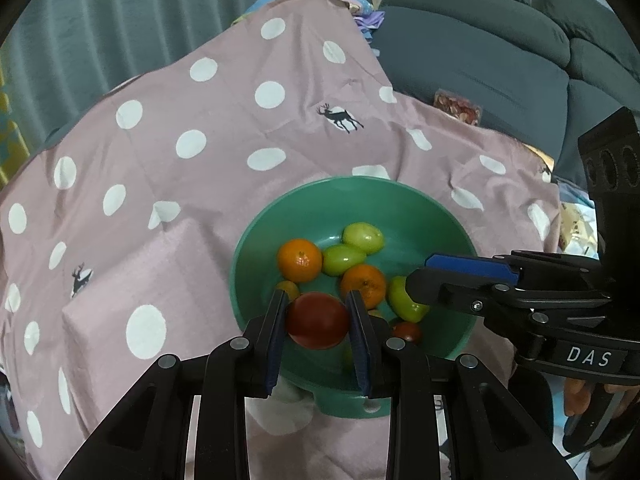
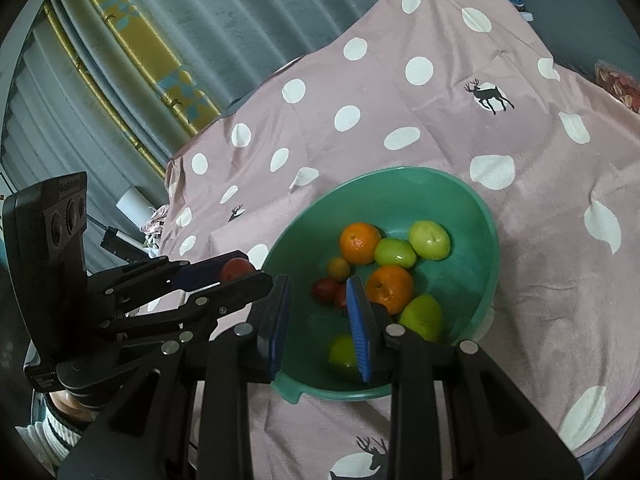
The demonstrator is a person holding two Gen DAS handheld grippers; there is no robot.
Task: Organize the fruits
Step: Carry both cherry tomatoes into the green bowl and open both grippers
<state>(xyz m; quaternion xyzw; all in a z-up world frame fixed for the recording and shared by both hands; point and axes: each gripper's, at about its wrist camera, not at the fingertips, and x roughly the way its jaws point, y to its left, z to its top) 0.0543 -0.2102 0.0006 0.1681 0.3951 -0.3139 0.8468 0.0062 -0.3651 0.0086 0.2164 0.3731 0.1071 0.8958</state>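
A green bowl [image 1: 420, 216] sits on a pink polka-dot cloth and holds two oranges [image 1: 300, 260], several green fruits [image 1: 363, 237] and small red fruits [image 1: 407, 332]. My left gripper [image 1: 318, 316] is shut on a red fruit [image 1: 318, 320] and holds it above the bowl's near rim. The red fruit also shows in the right wrist view [image 2: 237, 270]. My right gripper [image 2: 320, 320] is open and empty over the bowl [image 2: 400, 184], its fingers astride empty space beside an orange [image 2: 390, 288]. In the left view its fingers [image 1: 460, 276] reach in from the right.
The pink cloth [image 1: 180, 120] covers a table with a raised flat bump [image 1: 160, 280] left of the bowl. A grey sofa [image 1: 500, 40] stands behind at the right. Curtains [image 2: 160, 40] hang at the left.
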